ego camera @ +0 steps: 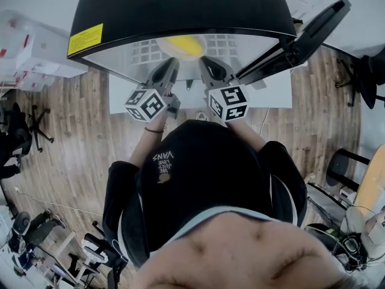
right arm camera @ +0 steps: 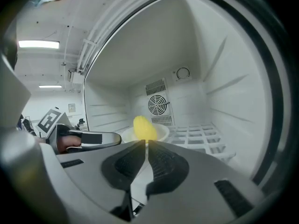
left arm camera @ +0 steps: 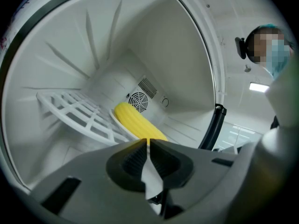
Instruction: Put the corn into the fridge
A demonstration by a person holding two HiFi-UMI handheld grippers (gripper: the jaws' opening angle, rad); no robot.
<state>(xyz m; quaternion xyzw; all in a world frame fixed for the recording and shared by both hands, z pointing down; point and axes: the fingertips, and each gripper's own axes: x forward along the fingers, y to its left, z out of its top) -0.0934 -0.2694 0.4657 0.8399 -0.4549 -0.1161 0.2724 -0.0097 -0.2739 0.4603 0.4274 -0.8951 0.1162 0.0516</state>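
Observation:
The yellow corn [ego camera: 183, 44] lies on a white plate [right arm camera: 161, 133] on the wire shelf [left arm camera: 74, 108] inside the open black fridge [ego camera: 180, 11]. Seen in the left gripper view, the corn [left arm camera: 135, 122] reaches right up to my left gripper [left arm camera: 148, 141], whose jaws are shut; whether they touch the plate's rim I cannot tell. My right gripper [right arm camera: 146, 143] is shut with nothing in it, just short of the corn [right arm camera: 145, 127]. In the head view both grippers, left [ego camera: 170, 65] and right [ego camera: 207, 65], point side by side into the fridge's mouth.
The fridge door [ego camera: 301, 41] stands swung open to the right. A fan grille [right arm camera: 158, 104] sits on the back wall. The fridge rests on a white table [ego camera: 271, 95]. Office chairs [ego camera: 36, 125] stand on the wood floor around it. Another person [left arm camera: 275, 45] is nearby.

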